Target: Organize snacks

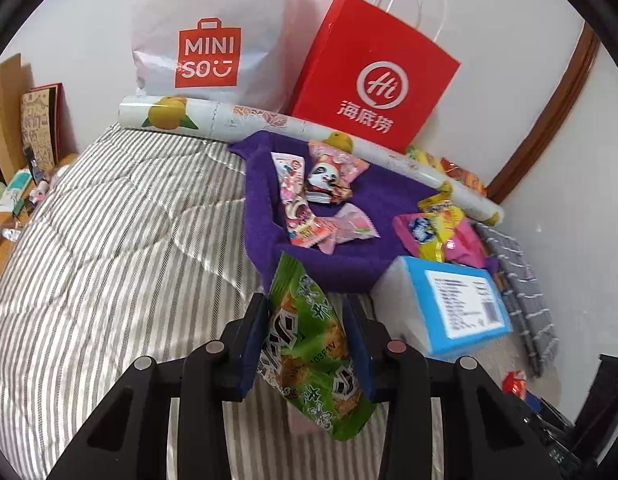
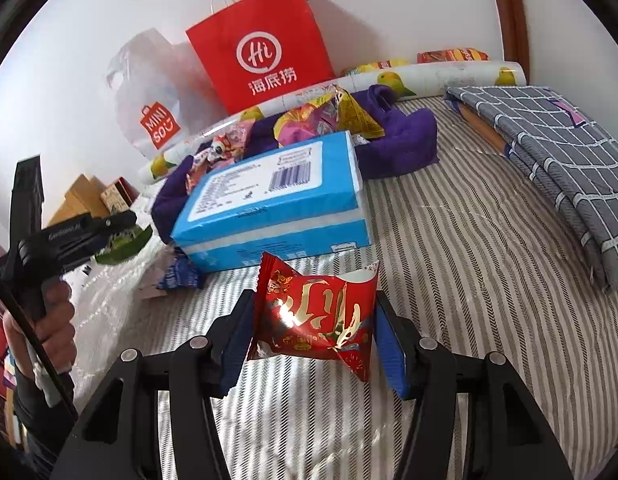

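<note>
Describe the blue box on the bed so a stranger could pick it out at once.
Start at the red paper bag against the wall. In front of it lies a purple cloth heaped with snacks. The blue box rests at its near edge: the only rigid block, with a white barcode label.

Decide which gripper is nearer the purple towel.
Left. The left gripper hangs just before the purple towel; the right gripper sits behind the blue pack.

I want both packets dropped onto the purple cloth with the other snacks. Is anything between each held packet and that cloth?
The blue box sits between the red packet in the right gripper and the purple cloth. Nothing visible blocks the green packet in the left gripper.
</note>
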`<state>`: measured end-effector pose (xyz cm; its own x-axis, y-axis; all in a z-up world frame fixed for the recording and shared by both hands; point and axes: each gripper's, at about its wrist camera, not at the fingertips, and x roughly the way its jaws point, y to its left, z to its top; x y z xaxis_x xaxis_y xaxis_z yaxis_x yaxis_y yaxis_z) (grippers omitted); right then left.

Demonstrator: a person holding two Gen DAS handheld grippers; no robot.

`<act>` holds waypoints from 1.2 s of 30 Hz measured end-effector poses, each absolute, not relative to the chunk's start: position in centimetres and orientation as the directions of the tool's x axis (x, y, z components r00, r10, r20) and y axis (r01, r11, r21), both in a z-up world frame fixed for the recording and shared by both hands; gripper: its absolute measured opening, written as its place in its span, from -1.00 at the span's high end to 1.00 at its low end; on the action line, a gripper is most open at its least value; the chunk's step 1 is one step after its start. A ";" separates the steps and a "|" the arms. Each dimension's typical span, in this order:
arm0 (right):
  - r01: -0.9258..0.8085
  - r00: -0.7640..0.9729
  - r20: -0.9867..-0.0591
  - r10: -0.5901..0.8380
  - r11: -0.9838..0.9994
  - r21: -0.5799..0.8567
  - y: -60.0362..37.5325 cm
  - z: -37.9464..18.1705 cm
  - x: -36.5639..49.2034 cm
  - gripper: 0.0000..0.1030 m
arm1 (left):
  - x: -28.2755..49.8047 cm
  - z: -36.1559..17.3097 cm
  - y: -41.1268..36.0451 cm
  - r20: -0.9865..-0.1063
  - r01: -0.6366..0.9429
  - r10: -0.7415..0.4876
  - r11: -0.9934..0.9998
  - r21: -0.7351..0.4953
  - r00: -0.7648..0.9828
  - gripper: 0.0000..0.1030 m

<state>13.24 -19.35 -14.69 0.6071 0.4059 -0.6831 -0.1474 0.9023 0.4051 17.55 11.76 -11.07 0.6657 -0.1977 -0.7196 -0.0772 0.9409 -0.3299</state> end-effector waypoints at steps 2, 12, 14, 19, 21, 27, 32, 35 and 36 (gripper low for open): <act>-0.146 0.614 -0.674 0.412 0.898 0.416 -19.5 -14.2 12.9 -0.10 | 16.9 -10.7 11.5 -0.716 -0.064 -0.202 0.943 -0.326 0.668 0.31; -0.170 0.634 -0.652 0.416 0.897 0.407 -19.2 -12.3 10.8 -0.10 | 14.2 -9.9 9.5 -0.704 -0.023 -0.225 0.946 -0.325 0.673 0.34; -0.169 0.638 -0.652 0.410 0.901 0.400 -19.3 -12.1 10.6 -0.09 | 13.8 -9.7 8.7 -0.703 -0.001 -0.240 0.946 -0.324 0.669 0.35; -0.166 0.654 -0.654 0.380 0.916 0.366 -19.2 -11.1 9.9 -0.09 | 12.9 -8.8 6.5 -0.702 0.047 -0.252 0.953 -0.298 0.666 0.35; -0.161 0.662 -0.654 0.366 0.922 0.353 -19.3 -10.6 9.9 -0.08 | 12.8 -8.3 5.6 -0.698 0.069 -0.265 0.953 -0.296 0.666 0.35; -0.168 0.677 -0.643 0.359 0.925 0.340 -19.6 -8.9 10.5 -0.08 | 13.1 -6.7 3.6 -0.688 0.116 -0.288 0.951 -0.286 0.666 0.35; -0.172 0.693 -0.628 0.354 0.927 0.332 -19.9 -7.1 12.0 -0.08 | 14.1 -5.3 2.7 -0.676 0.136 -0.304 0.947 -0.291 0.672 0.35; -0.179 0.705 -0.616 0.350 0.930 0.322 -19.8 -5.8 13.1 -0.08 | 15.3 -4.6 2.5 -0.672 0.143 -0.322 0.941 -0.308 0.667 0.35; -0.181 0.708 -0.614 0.350 0.930 0.321 -19.8 -5.3 13.6 -0.08 | 15.7 -4.3 2.4 -0.671 0.145 -0.323 0.940 -0.309 0.667 0.35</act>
<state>13.58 -19.78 -5.33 0.7080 0.3497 -0.6135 -0.1811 0.9297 0.3208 15.66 2.38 -4.35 0.6671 -0.3231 -0.6713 0.1446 0.9401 -0.3087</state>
